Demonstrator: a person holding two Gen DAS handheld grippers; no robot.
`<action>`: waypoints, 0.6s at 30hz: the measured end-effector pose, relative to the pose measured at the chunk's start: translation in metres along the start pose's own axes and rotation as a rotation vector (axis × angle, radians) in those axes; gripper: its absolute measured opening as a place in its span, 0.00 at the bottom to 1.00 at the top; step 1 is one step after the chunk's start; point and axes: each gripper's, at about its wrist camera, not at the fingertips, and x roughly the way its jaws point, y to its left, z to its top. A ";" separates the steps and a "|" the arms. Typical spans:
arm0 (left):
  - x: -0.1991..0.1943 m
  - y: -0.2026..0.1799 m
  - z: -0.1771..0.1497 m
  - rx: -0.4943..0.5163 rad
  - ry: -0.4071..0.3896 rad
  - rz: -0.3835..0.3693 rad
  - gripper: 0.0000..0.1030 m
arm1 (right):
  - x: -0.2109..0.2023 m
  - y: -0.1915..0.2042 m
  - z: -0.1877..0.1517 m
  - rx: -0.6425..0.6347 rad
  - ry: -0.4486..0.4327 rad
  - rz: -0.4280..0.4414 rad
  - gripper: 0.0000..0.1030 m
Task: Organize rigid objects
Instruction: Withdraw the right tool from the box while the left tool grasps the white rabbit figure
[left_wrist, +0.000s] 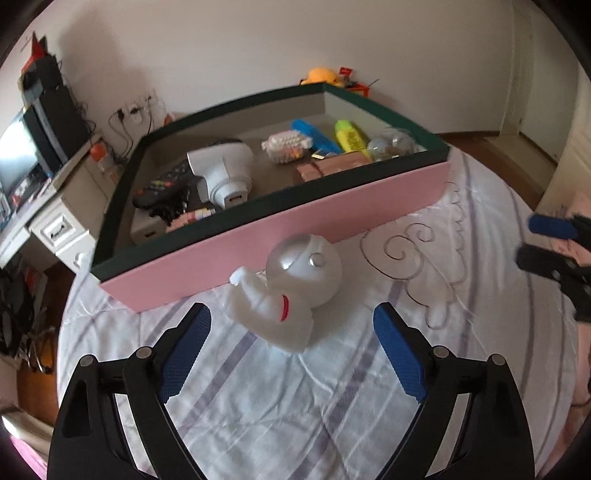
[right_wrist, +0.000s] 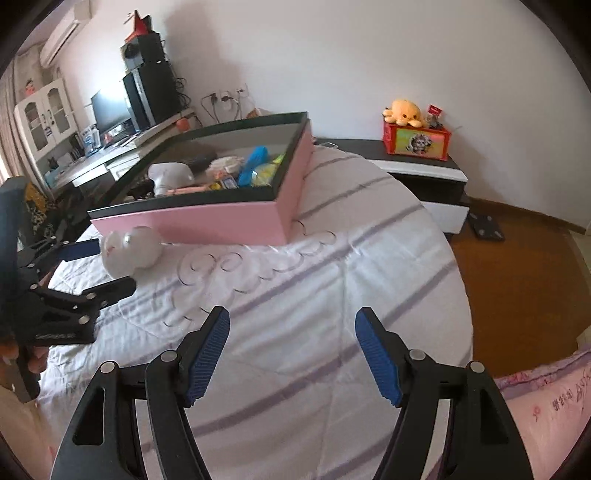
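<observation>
Open quilt (right_wrist: 295, 295) right of figurine (left_wrist: 291, 291)

Glossy white plastic figurine (left_wrist: 291, 291) on soft, creased cloth quilt (left_wrist: 332, 387); matt pink card box (left_wrist: 295, 236).

Your L wrist cam looks steeply down along its tool (left_wrist: 291, 354) at the bed (left_wrist: 332, 387), close to the pink box (left_wrist: 295, 236), while your R cam views bed and box from farther right, both sharing them.
</observation>
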 end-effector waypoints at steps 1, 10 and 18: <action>0.002 0.001 0.001 -0.010 -0.006 0.015 0.65 | 0.000 -0.002 -0.001 0.004 0.004 0.000 0.74; -0.005 0.016 -0.016 -0.025 -0.003 0.005 0.29 | 0.000 -0.002 0.013 0.005 -0.024 0.000 0.76; -0.021 0.055 -0.039 -0.071 0.000 0.063 0.29 | 0.009 0.010 0.059 -0.002 -0.078 0.009 0.76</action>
